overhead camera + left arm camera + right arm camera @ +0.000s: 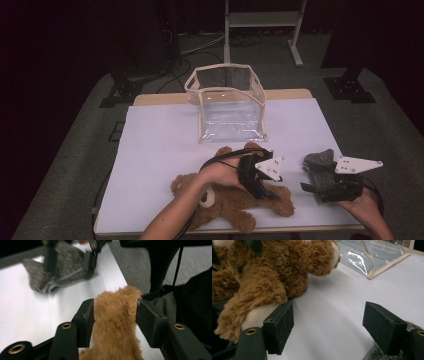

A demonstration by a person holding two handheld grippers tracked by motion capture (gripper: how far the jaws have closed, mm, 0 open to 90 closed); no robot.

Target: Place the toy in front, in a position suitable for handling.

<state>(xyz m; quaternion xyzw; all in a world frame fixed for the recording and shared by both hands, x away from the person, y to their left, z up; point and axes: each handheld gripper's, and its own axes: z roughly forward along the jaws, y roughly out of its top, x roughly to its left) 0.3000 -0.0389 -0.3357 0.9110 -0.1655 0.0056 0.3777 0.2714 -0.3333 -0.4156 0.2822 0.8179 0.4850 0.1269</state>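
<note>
- Brown teddy bear (115, 325): its fuzzy limb sits between my left gripper (115, 312) pads, which touch it on both sides.
- Right gripper (328, 327) gapes, nothing between, grey plush (320, 160) beside it.

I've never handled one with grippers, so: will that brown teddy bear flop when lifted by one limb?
Probably. The teddy bear lies sprawled and looks softly stuffed, so it should dangle. The left gripper clamps one limb, whose plush seems to compress. Likely light, not slippery.

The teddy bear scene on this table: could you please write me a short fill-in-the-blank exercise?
1. The left gripper has a limb of the ___ teddy bear between its jaws.
2. The clear bag stands ___ the bear.
3. The right gripper rests over a ___ plush toy.

Missing words: brown; behind; grey
</note>
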